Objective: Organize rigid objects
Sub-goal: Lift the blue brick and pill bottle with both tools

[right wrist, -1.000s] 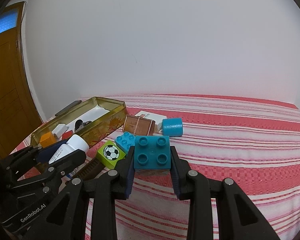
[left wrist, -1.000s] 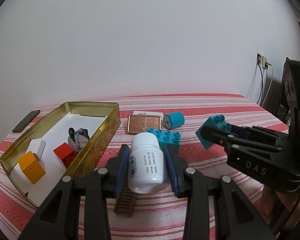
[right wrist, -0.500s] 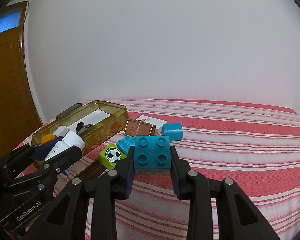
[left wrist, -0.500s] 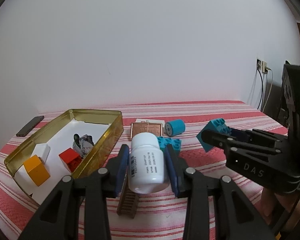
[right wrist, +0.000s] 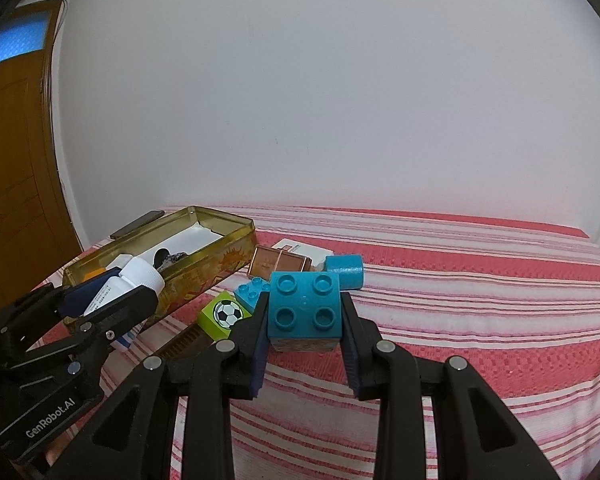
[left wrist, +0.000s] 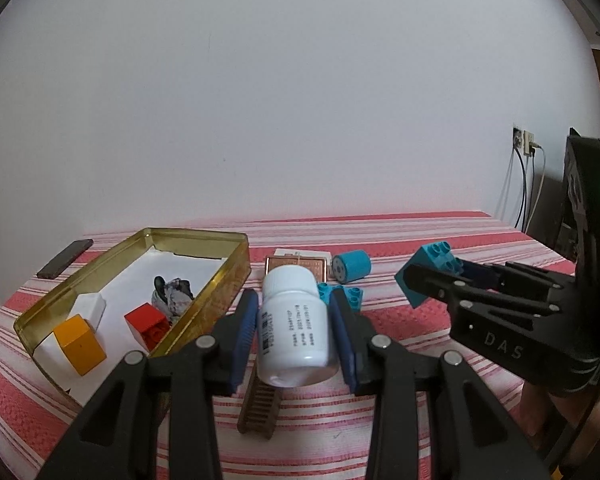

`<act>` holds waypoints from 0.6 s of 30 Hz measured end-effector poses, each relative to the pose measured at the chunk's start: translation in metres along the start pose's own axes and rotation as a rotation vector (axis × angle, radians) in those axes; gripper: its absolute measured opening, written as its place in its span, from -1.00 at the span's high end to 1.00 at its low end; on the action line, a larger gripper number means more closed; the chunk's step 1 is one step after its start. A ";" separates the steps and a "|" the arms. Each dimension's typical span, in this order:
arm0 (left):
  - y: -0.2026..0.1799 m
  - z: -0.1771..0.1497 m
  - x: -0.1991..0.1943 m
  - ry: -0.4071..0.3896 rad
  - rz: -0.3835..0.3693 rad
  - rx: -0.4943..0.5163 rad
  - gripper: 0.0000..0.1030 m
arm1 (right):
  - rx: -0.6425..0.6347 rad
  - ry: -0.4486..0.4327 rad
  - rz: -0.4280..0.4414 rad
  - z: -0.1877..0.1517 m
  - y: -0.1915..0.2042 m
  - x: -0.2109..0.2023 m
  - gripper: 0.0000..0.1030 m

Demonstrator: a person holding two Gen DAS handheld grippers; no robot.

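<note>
Left hand-held gripper clamps white bottle beside gold tin; comb below.

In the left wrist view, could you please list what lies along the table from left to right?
Dark flat phone → gold rectangular tin → white plastic bottle in the left gripper → blue cylinder → teal studded brick in the right gripper.
</note>
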State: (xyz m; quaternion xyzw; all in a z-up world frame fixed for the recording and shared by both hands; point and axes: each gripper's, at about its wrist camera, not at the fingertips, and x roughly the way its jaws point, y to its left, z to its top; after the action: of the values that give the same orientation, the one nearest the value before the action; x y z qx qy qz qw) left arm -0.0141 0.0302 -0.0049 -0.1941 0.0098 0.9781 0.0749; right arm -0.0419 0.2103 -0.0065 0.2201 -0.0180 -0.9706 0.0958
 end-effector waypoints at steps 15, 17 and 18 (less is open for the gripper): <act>0.003 -0.001 -0.006 -0.018 -0.009 -0.019 0.30 | -0.029 -0.031 -0.017 -0.001 0.006 -0.007 0.34; 0.005 -0.001 -0.008 -0.018 -0.009 -0.018 0.30 | -0.035 -0.027 -0.015 -0.001 0.008 -0.007 0.34; 0.006 -0.001 -0.009 -0.019 -0.009 -0.018 0.30 | -0.039 -0.023 -0.013 0.000 0.008 -0.005 0.34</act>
State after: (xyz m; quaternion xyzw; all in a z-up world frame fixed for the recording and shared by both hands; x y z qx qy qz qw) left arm -0.0063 0.0230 -0.0023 -0.1857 -0.0007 0.9795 0.0775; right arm -0.0359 0.2032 -0.0042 0.2069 0.0013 -0.9739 0.0938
